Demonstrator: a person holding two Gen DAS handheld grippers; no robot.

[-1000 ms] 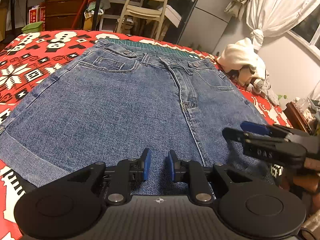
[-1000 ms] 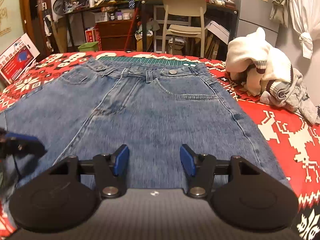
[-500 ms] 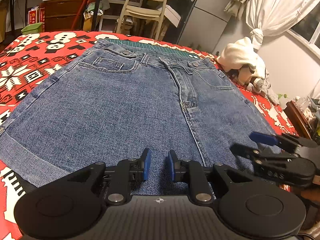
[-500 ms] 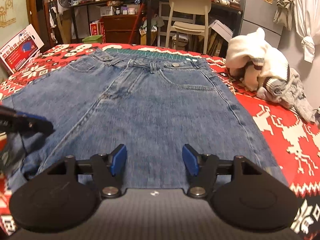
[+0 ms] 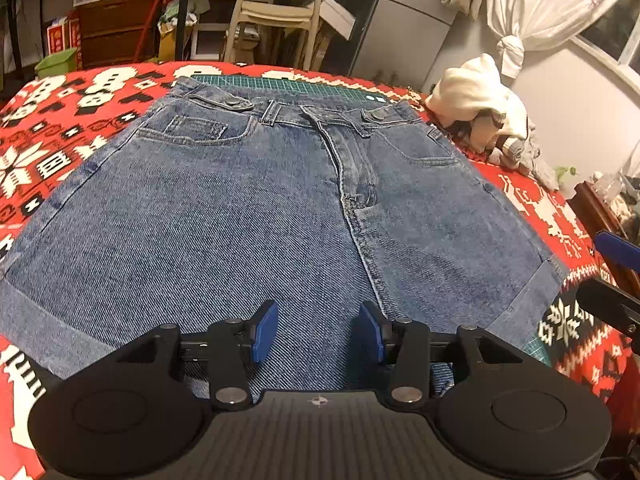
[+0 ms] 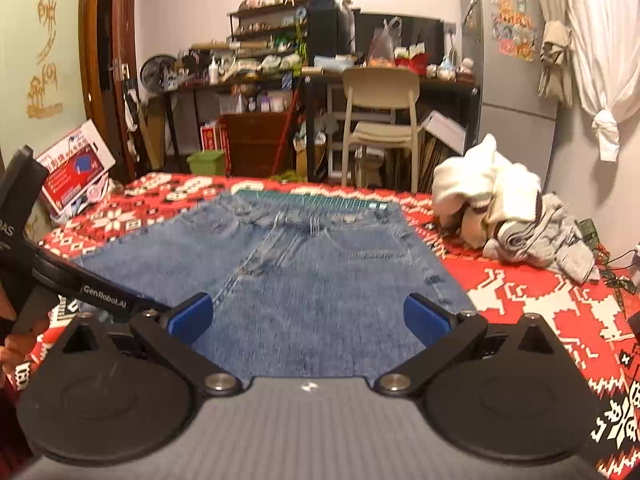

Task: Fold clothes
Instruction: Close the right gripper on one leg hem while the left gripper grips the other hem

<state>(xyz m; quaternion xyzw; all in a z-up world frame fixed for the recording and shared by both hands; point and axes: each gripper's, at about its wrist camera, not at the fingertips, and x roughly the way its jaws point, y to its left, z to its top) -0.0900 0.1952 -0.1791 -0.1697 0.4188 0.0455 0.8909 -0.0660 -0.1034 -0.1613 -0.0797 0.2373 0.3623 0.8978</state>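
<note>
A pair of blue denim shorts [image 5: 248, 216] lies flat on the red patterned cloth [image 5: 52, 148], waistband at the far side and cuffed hems toward me. My left gripper [image 5: 318, 332] hovers open over the near hem at the middle, nothing between its blue pads. My right gripper [image 6: 307, 316] is wide open above the near part of the shorts [image 6: 320, 276], set back from them. One of its fingers [image 5: 616, 248] shows at the right edge of the left wrist view, past the right leg's cuff [image 5: 532, 292].
A heap of white and grey clothes [image 6: 504, 208] lies at the far right of the cloth. A green cutting mat [image 5: 288, 82] peeks out beyond the waistband. A cream chair [image 6: 380, 120], cluttered shelves and a fridge [image 6: 516, 80] stand past the far edge. A person's hand shows at left.
My left gripper has opened from a narrow gap to a wide one. The right gripper has opened wider, risen and drawn back toward the right, leaving the right leg's hem.
</note>
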